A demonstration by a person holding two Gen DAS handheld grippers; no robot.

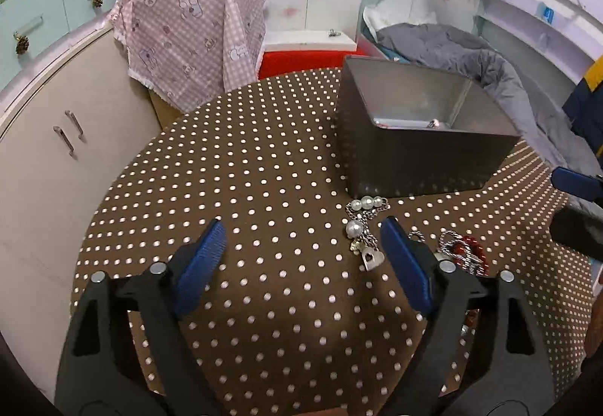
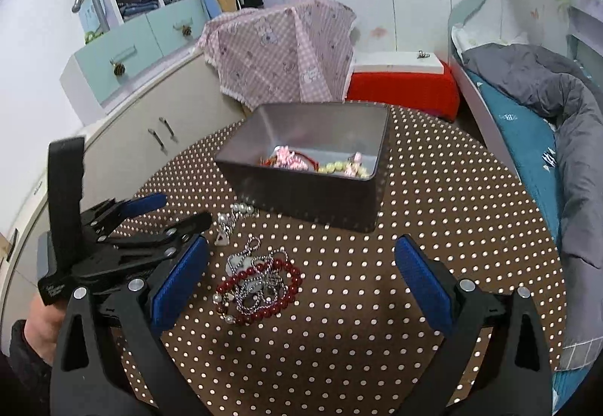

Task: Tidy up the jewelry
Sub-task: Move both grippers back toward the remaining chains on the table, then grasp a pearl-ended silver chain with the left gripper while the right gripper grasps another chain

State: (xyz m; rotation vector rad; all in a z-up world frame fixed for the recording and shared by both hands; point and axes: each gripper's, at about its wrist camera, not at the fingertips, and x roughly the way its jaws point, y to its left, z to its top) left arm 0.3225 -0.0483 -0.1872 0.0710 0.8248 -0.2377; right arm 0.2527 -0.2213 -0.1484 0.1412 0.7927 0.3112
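Red bead bracelet tangled with chains

Spread left tongs beside pearl chain

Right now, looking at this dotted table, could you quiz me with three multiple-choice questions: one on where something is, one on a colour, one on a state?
1. Where does the pearl chain lie?
A. inside the tin
B. on the tablecloth in front of the tin
C. on the bed

2. What colour is the bead bracelet tangled with the silver chains?
A. dark red
B. green
C. black

3. How do the jaws of the right gripper stand?
A. shut on the bracelet
B. shut on nothing
C. open, holding nothing

Answers:
1 B: it rests on the dotted cloth just before the metal tin.
2 A: its round beads are dark red.
3 C: the blue pads stand wide apart above the pile.
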